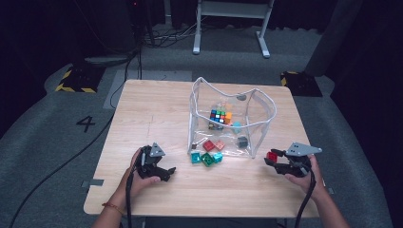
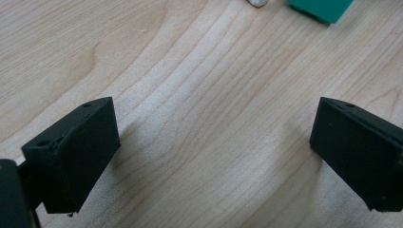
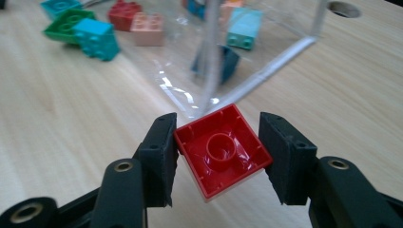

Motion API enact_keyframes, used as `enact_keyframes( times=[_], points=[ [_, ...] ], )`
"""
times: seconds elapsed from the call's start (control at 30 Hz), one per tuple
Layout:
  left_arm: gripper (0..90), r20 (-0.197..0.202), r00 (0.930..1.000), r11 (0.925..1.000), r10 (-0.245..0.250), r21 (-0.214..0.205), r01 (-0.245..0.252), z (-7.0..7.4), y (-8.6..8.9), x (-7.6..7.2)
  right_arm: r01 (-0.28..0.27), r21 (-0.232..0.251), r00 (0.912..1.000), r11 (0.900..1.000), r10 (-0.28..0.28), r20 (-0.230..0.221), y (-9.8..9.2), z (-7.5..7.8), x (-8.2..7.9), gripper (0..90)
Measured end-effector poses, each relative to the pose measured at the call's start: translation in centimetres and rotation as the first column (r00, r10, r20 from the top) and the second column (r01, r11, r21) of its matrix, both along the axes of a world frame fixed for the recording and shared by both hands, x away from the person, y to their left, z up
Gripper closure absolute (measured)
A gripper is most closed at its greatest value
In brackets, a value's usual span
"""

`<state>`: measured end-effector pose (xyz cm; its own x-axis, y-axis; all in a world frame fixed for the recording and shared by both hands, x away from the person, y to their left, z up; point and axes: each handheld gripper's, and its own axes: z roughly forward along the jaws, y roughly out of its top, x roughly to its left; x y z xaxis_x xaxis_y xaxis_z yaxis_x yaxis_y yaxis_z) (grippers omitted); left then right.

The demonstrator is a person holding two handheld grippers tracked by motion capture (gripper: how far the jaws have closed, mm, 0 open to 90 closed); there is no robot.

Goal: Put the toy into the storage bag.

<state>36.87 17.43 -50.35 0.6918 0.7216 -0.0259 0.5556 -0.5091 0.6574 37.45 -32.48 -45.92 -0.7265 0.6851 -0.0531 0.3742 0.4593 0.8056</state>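
My right gripper (image 1: 275,160) (image 3: 219,154) is shut on a red brick (image 3: 221,149) (image 1: 272,156), its hollow underside facing the camera, just above the table to the right of a clear plastic bag (image 1: 230,118). The bag (image 3: 247,57) stands open on the wooden table (image 1: 157,114). It holds a colourful puzzle cube (image 1: 218,116) and several bricks. At the bag's mouth lie teal and green bricks (image 1: 206,158) and a red brick and a pink brick (image 1: 213,146). My left gripper (image 1: 164,173) (image 2: 214,152) rests low over bare wood at the front left, open and holding nothing.
A green brick's edge (image 2: 321,8) lies ahead of the left gripper. A teal brick (image 3: 97,38), a green one (image 3: 64,23) and a pink one (image 3: 148,28) sit left of the bag's corner. The table's front edge (image 1: 199,213) runs close under both hands.
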Motion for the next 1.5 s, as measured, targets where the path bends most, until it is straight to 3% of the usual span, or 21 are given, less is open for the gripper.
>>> enact_keyframes(
  times=[0.2,0.4,0.5,0.77,0.97,1.3,1.5],
  points=[
    [2.7,0.0,1.0,1.0,0.0,0.0,0.0,0.0,0.0,0.0,0.087,0.024,0.9954,0.9959,-0.088,0.038,-1.4,1.7,1.8,49.4],
    [2.7,0.0,1.0,1.0,0.001,0.0,-0.001,0.0,0.0,0.0,0.148,0.037,0.9853,0.9883,-0.151,0.08,-2.5,4.7,3.6,49.5],
    [2.7,0.0,1.0,1.0,0.0,0.0,0.0,0.0,0.0,0.0,0.15,0.058,0.9825,0.9871,-0.155,0.103,-2.7,6.6,4.1,49.5],
    [2.7,0.0,1.0,1.0,0.001,0.0,-0.001,0.0,0.0,0.0,0.148,0.035,0.9764,0.9883,-0.152,0.153,-1.6,10.7,5.6,49.5],
    [2.7,-0.001,1.0,1.0,0.0,0.0,0.0,0.0,0.0,0.0,0.155,0.009,0.9734,0.9879,-0.154,0.17,-0.6,12.5,7.2,49.5],
    [2.7,0.0,1.0,1.0,0.0,0.0,0.0,0.0,0.0,0.0,0.151,0.031,0.9712,0.9881,-0.154,0.182,0.4,15.3,9.3,49.5],
    [2.7,-0.001,1.0,1.0,0.0,0.0,0.0,0.0,0.0,0.0,0.122,0.036,0.9731,0.9918,-0.127,0.192,1.6,16.6,9.9,49.5]
  ],
)
